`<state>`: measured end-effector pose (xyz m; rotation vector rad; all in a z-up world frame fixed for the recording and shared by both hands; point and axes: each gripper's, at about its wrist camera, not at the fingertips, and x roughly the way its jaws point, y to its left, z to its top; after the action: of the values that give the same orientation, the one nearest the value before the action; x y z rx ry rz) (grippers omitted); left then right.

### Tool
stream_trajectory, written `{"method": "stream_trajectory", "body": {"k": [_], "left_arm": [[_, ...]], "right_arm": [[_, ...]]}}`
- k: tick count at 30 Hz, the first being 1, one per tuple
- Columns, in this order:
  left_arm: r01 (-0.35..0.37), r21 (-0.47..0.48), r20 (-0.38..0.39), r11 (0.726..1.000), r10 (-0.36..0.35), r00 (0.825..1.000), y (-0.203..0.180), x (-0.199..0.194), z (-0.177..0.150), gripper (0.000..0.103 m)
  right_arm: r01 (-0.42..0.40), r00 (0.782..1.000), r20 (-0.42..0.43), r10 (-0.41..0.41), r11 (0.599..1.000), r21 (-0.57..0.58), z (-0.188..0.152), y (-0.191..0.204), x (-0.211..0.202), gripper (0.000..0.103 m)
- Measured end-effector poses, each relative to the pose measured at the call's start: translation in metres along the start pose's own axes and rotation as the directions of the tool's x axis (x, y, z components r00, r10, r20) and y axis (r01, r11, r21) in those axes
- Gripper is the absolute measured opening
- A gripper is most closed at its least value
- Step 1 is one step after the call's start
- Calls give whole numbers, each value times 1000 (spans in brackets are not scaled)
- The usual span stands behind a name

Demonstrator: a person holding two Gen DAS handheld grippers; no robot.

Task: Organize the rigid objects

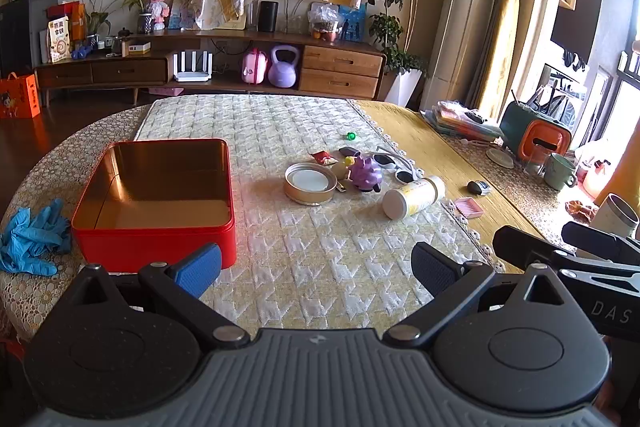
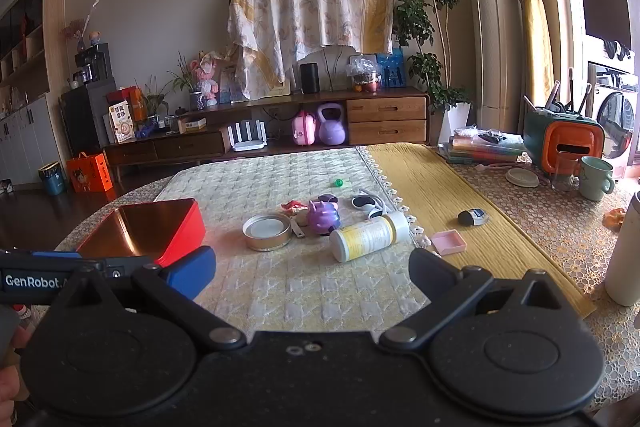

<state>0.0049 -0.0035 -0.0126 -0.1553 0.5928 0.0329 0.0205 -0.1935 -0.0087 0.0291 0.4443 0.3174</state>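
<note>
An empty red tin box (image 1: pixel 156 199) stands on the quilted mat, left; it also shows in the right wrist view (image 2: pixel 152 229). A cluster lies mid-table: a round tin lid (image 1: pixel 311 183) (image 2: pixel 267 231), a purple toy (image 1: pixel 365 174) (image 2: pixel 323 217), a white bottle on its side (image 1: pixel 414 197) (image 2: pixel 368 235), sunglasses (image 1: pixel 394 165) (image 2: pixel 367 205), a red wrapper (image 1: pixel 323 157) and a small green piece (image 1: pixel 351 136) (image 2: pixel 339 182). My left gripper (image 1: pixel 316 265) is open and empty, near the box's front corner. My right gripper (image 2: pixel 314 273) is open and empty, short of the bottle.
Blue gloves (image 1: pixel 34 237) lie left of the box. On the yellow runner are a pink dish (image 2: pixel 449 242) and a dark key fob (image 2: pixel 472 217). Books, an orange-green holder (image 2: pixel 564 143), a mug (image 2: pixel 596 177) and a white tumbler (image 2: pixel 626 255) crowd the right side.
</note>
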Motion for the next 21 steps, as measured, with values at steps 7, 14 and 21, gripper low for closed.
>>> {"method": "stream_trajectory", "body": {"k": [7, 14, 21], "left_arm": [[3, -2, -8, 1000, -3, 1000, 1, 2, -1, 102], [9, 1, -16, 1000, -9, 1000, 1, 5, 0, 102], [16, 9, -18, 1000, -15, 1000, 0, 6, 3, 102]], "right_arm": [[2, 1000, -3, -2, 1000, 1, 3, 1, -1, 103], [-4, 1000, -4, 4, 1000, 4, 0, 0, 2, 103], [-2, 1000, -7, 2, 1000, 4, -2, -3, 4, 103]]}}
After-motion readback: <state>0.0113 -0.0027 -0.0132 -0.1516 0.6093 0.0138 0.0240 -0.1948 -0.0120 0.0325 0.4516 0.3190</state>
